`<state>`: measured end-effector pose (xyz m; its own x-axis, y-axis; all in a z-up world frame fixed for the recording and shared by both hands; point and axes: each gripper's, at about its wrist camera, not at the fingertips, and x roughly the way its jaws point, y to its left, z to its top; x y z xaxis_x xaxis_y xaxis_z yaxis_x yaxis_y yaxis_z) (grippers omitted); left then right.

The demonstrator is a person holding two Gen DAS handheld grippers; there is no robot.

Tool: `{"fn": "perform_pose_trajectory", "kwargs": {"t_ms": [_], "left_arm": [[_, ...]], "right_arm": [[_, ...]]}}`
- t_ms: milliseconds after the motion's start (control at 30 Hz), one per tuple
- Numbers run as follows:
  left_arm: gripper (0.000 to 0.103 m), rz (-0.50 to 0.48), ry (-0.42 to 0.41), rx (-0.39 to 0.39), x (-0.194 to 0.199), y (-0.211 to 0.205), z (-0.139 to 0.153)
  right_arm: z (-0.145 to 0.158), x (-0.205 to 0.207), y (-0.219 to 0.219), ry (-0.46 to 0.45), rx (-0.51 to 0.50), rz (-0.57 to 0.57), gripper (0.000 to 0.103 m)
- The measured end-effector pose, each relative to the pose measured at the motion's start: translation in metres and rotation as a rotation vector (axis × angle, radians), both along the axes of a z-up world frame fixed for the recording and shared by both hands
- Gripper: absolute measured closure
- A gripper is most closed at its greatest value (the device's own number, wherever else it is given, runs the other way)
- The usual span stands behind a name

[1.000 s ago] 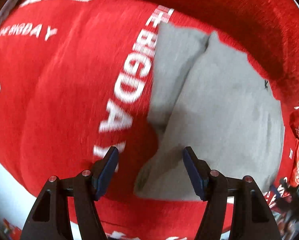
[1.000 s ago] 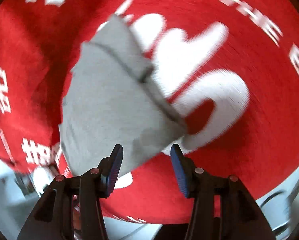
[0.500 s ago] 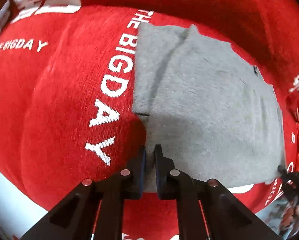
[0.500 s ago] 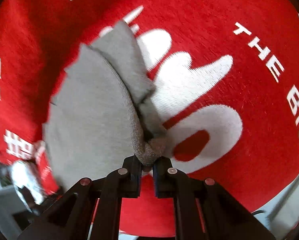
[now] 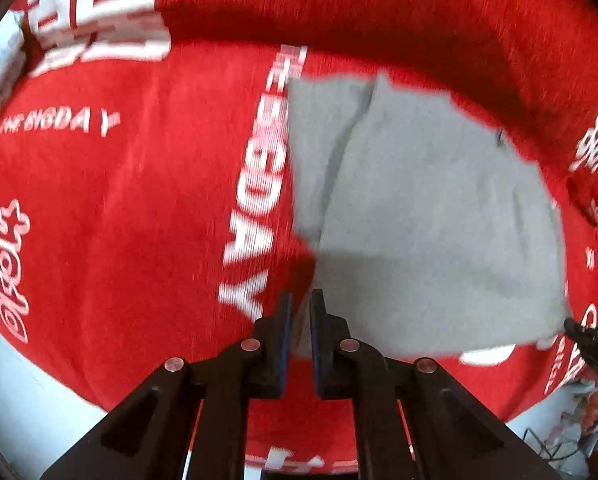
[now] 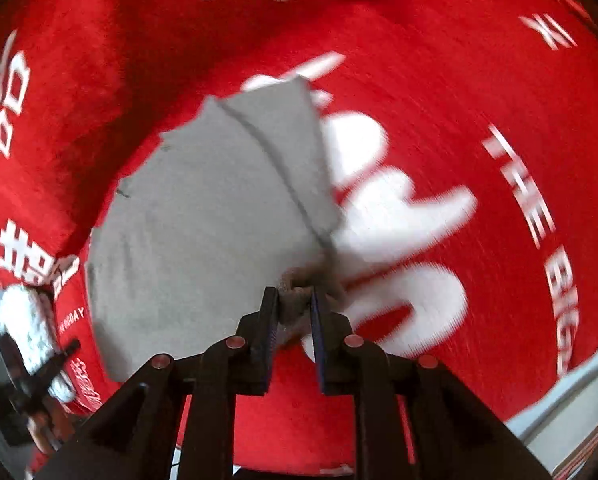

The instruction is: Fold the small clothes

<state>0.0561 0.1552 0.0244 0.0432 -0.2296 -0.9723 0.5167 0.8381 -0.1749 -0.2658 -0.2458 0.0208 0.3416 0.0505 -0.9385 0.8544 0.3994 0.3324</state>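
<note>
A small grey garment (image 5: 431, 216) lies spread on a red blanket (image 5: 119, 208) printed with white lettering. My left gripper (image 5: 300, 300) is shut on the garment's near left corner, which is raised a little off the blanket. In the right wrist view the same garment (image 6: 203, 232) stretches away up and left, with a folded flap along its right side. My right gripper (image 6: 293, 294) pinches a bunched corner of grey cloth between its pads, and its jaws are opening slightly. Its dark tip (image 5: 587, 336) shows at the garment's far corner in the left wrist view.
The red blanket (image 6: 479, 80) covers nearly everything in view and rises into a fold at the back. A pale surface (image 5: 3, 380) shows past its edge at lower left, and another (image 6: 571, 420) at lower right. Thin cables (image 5: 547, 444) lie beyond the blanket.
Both grippers went from open to shut on the garment's near corners. Both then rose, lifting that edge, and the right one rolled and moved sideways.
</note>
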Motion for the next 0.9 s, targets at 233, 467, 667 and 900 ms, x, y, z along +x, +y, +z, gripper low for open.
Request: {"fn": "perform_pose_trajectory", "kwargs": {"t_ms": [233, 467, 667, 900], "left_arm": [[0.093, -0.015, -0.040, -0.038, 0.037, -0.068, -0.012], [0.093, 0.075, -0.002, 0.059, 0.061, -0.075, -0.050], [0.093, 0.045, -0.026, 0.093, 0.056, -0.079, -0.050], [0.093, 0.021, -0.074, 0.152, 0.051, -0.101, -0.053]], "right_arm": [[0.002, 0.000, -0.019, 0.110, -0.025, -0.060, 0.085], [0.012, -0.050, -0.033, 0.137, -0.031, -0.178, 0.085], [-0.001, 0.030, -0.036, 0.033, -0.033, 0.022, 0.085], [-0.041, 0.058, -0.049, 0.054, 0.034, 0.059, 0.089]]}}
